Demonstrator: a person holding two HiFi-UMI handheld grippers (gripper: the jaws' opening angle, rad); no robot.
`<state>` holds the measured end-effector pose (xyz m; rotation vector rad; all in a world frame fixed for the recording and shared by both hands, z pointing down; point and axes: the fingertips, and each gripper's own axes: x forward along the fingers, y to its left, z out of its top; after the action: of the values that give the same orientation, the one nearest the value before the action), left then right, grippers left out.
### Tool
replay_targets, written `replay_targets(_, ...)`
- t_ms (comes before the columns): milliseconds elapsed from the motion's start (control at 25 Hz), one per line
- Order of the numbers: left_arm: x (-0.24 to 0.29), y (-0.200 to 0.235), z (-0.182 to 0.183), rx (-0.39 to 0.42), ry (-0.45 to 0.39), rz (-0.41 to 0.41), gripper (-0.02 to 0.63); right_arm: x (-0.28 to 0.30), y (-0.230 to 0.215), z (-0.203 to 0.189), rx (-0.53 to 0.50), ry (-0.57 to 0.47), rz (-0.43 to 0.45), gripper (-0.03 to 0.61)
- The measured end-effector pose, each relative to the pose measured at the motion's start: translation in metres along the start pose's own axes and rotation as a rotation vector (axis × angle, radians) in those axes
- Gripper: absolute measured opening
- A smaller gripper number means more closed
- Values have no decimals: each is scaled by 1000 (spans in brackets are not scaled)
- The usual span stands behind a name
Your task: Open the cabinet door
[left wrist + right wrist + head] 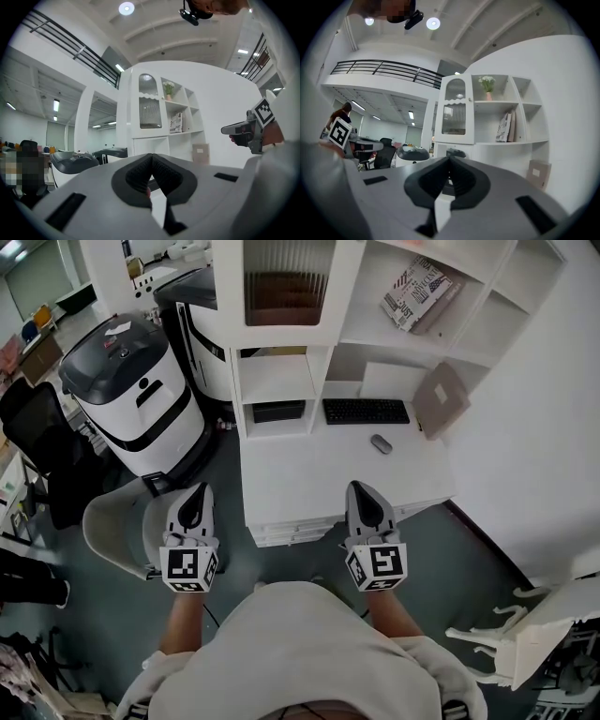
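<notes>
Left gripper (194,495) and right gripper (367,499) are both closed and empty, well short of the cabinet door (289,279), which is shut at the upper left of the shelf unit (349,296) above the desk (309,474). Risk: closed jaws likely skid off the ribbed glass, or a low reach knocks the keyboard (366,411) or mouse (381,443). Count: two grippers, one door, one keyboard, one mouse.

I see ribbed glass in cabinet door (454,117), smooth white painted worktop (309,474), brown cardboard box (441,399); left gripper (151,161) matt grey plastic, fingers (138,176) ribbed black, rubbery.

The white desk (309,479) carries a keyboard (366,411) and mouse (381,443).
</notes>
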<state>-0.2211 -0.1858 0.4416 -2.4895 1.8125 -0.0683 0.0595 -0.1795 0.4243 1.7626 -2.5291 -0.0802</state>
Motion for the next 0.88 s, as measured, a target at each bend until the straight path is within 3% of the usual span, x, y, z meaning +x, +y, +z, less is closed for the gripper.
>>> replay_targets(440, 13, -7, 4, -10, 7, 74, -2, 25, -36, 9, -5, -6, 25, 6)
replay_targets(880, 19, -15, 0, -8, 20, 93, -2, 35, -45, 8, -3, 12, 59, 127)
